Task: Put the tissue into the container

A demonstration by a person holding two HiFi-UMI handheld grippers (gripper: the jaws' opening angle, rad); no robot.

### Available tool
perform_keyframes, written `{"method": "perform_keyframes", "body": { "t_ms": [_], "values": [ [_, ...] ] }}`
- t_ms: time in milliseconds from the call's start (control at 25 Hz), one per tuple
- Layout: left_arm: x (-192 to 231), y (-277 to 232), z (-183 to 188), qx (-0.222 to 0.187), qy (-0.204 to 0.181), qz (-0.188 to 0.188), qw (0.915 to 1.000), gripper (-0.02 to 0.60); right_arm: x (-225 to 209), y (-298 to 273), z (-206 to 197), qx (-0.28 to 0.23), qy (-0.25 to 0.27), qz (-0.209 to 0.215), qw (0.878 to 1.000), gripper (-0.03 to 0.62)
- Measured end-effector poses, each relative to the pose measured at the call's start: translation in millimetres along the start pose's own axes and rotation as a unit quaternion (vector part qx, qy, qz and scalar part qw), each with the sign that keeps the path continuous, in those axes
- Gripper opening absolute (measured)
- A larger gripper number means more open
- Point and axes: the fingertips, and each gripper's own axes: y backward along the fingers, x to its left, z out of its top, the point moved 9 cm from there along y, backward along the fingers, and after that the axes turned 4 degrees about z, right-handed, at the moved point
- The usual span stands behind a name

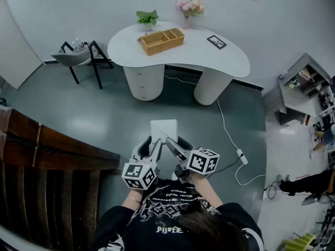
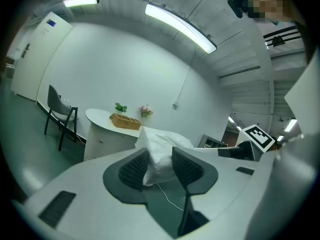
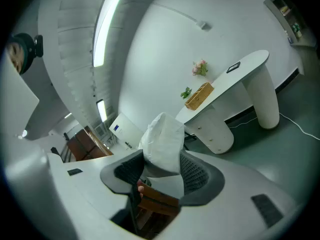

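Tissue (image 1: 163, 128), a white pack, hangs over the grey floor (image 1: 104, 119) in front of the person (image 1: 178, 224), well apart from the basket (image 1: 162, 41); left tongs (image 1: 151, 144) are clamped on its left side and right tongs (image 1: 175, 145) on its right, the jaws of each pressed against the wrapper; the basket, a partitioned wicker one, sits on the white curved tabletop (image 1: 209, 56) across the room; a plant (image 1: 147, 19) and pink flowers (image 1: 190, 7) stand behind it; a black-framed chair (image 1: 78, 56) is left of the tabletop.
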Motion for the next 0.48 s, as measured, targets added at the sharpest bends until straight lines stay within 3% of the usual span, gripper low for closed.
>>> {"method": "perform_keyframes", "body": {
  "t_ms": [480],
  "values": [
    [56, -9, 21, 0.015, -0.008, -0.013, 0.9998, 0.169, 9, -55, -6, -0.014, -0.012, -0.015, 1.000, 0.249]
  ]
}}
